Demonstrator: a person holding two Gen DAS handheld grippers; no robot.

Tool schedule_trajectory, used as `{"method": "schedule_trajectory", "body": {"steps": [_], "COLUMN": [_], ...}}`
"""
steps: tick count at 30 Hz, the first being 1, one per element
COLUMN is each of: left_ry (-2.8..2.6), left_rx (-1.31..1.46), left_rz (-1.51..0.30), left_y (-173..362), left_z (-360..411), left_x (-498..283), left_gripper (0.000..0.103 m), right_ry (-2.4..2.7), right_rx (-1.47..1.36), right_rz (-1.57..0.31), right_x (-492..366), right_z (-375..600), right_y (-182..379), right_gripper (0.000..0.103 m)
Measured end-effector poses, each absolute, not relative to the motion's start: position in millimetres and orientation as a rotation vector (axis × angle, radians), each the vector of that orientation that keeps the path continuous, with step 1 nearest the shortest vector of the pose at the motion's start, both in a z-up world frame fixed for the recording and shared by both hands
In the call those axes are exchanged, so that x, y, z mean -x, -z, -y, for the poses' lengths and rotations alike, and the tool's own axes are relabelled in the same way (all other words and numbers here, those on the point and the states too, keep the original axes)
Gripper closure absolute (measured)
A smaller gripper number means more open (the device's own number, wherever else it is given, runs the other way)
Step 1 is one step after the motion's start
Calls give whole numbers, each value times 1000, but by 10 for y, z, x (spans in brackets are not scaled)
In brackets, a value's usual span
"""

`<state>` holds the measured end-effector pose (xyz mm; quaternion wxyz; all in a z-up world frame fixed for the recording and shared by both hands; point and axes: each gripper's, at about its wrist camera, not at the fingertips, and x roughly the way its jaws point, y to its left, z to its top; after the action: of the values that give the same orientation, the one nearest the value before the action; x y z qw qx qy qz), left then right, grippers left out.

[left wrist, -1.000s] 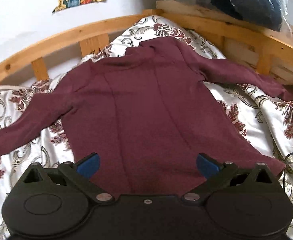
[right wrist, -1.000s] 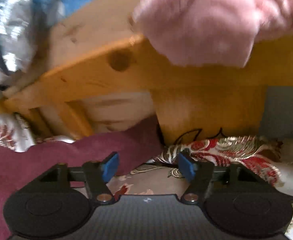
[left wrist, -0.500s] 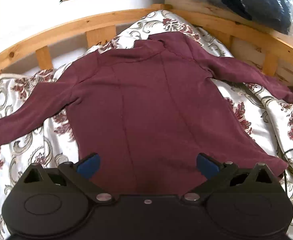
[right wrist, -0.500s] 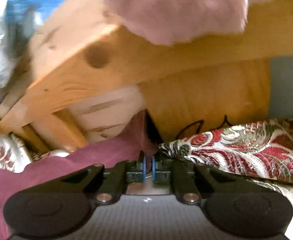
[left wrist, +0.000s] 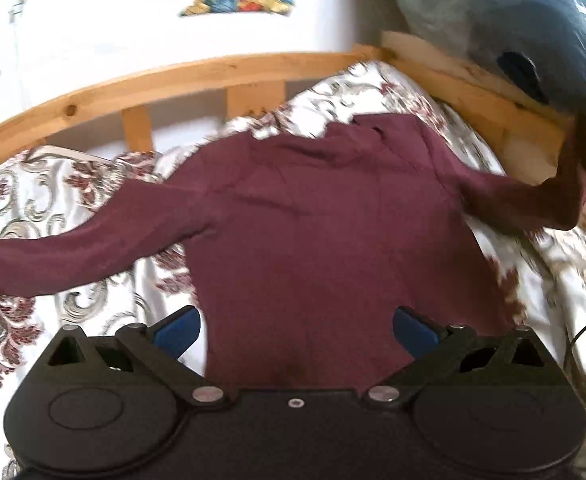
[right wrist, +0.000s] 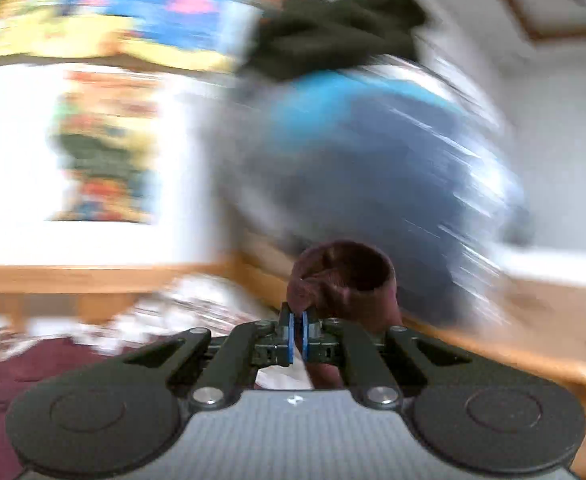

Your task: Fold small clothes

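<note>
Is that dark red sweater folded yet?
Not yet. The sweater lies spread on the bed; only its cuff is raised, pinched in the right gripper.

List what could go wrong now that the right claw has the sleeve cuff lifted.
1. The right claw pinches only the edge of the cuff; the thin bite may slip during the fold.
2. The sleeve hangs close to the bed rail and the bag; it could snag or drag there.
3. The left claw is open above the hem, not pinning the sweater, so the body could shift and wrinkle.
</note>
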<state>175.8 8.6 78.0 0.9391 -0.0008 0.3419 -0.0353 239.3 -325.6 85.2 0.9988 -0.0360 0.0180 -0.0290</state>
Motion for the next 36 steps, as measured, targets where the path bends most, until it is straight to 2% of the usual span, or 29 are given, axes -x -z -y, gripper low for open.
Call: {"method": "schedule_trajectory", "body": {"steps": [6, 16, 17, 18, 19, 20, 21, 22, 24, 26, 31, 36], "left_ry": [-19, -67, -55, -43, -29, -13, 5, 19, 47, 74, 78, 154], "left_rx": [85, 194, 192, 191, 192, 196, 202, 208, 229, 240, 197, 140], "left_rz": [-661, -634, -625, -617, -607, -597, -587, -580, -571, -575, -661, -673], "left_y": [-854, -751, -737, -723, -712, -700, -685, -671, -632, -573, -292, -81], "left_z": [-485, -968, -964, -962, -960, -957, -953, -945, -925, -886, -691, -568], "left_x": [-1752, -1678, -1675, -1683, -1701, -1723, -1751, -1775, -1849, -1919, -2138, -2243], "left_gripper": [1, 1, 1, 1, 1, 1, 1, 1, 1, 1, 1, 2], "right_ry": [-324, -606, -626, -666, -694, -722, -755, -782, -831, -843, -664, -417], "right_rx": [291, 554, 565, 562, 550, 540, 533, 533, 538, 534, 483, 250], "right_rz": [-73, -285, -307, -339, -364, -382, -389, -396, -427, -450, -480, -560], "right_x": [-2328, -2124, -2134, -2124, -2100, -2095, -2043, -2003, -1936, -1878, -2116, -2752], "right_z": [2156, 1308, 1275, 1287, 1305, 1320, 1372, 1414, 1508, 1650, 2128, 2658], "right_y": [-812, 108, 171, 219, 275, 297, 312, 309, 299, 281, 127, -79], "right_gripper": [98, 96, 88, 67, 54, 36, 30, 28, 18, 15, 14, 16]}}
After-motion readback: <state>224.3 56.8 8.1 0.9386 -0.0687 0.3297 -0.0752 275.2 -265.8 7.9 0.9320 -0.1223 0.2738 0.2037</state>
